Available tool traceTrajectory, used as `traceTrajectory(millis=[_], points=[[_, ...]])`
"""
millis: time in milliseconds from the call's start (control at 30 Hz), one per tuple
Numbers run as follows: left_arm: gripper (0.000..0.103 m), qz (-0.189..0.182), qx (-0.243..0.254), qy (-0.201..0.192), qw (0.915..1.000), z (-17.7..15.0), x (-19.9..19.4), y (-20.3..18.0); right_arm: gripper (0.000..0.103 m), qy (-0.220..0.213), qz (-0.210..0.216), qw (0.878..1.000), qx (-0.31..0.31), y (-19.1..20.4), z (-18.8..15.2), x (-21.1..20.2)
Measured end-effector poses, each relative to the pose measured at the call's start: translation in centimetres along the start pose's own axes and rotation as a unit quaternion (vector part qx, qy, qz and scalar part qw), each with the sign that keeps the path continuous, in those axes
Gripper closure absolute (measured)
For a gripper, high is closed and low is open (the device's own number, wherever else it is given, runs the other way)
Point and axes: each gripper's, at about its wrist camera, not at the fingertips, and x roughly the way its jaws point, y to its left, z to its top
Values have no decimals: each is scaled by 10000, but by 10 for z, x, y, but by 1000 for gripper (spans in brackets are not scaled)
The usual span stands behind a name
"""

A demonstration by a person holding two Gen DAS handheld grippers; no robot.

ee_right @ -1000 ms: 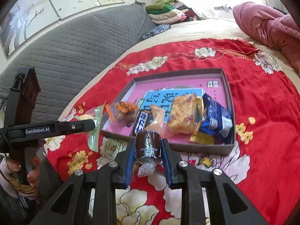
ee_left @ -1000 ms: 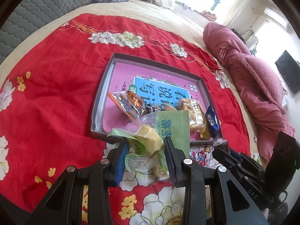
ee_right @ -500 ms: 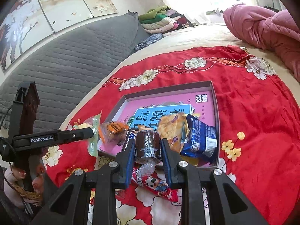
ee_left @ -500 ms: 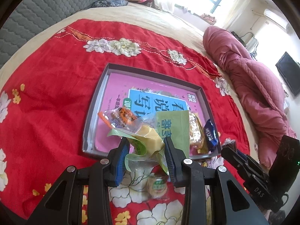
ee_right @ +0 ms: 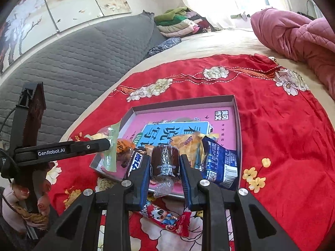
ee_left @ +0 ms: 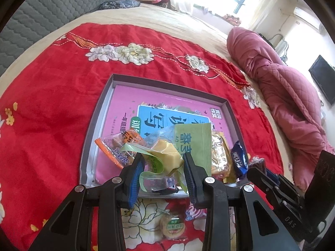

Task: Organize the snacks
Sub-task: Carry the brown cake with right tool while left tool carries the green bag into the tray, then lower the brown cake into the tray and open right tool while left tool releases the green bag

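black claw (ee_left: 163, 167), blue pads (ee_left: 136, 171)

my left gripper (ee_left: 163, 168) holds a yellow-green packet (ee_left: 165, 154); red floral blanket (ee_left: 52, 108); grey tray (ee_left: 167, 83), pink liner.

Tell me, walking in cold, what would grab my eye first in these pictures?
Probably the bright red flowered blanket spread over the bed, with a shallow grey box of wrapped snacks at its middle. Close to the cameras, the left gripper clamps a clear packet with a yellow snack, and the right gripper clamps a dark brown wrapped snack, both held above the box's near edge.
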Motion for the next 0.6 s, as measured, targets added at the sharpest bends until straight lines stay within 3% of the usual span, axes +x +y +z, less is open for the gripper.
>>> traceTrajectory(millis=[600], points=[[64,262,202,46,9994,-6,22,5,75,385,-36,9991,-200,5,-5,30]])
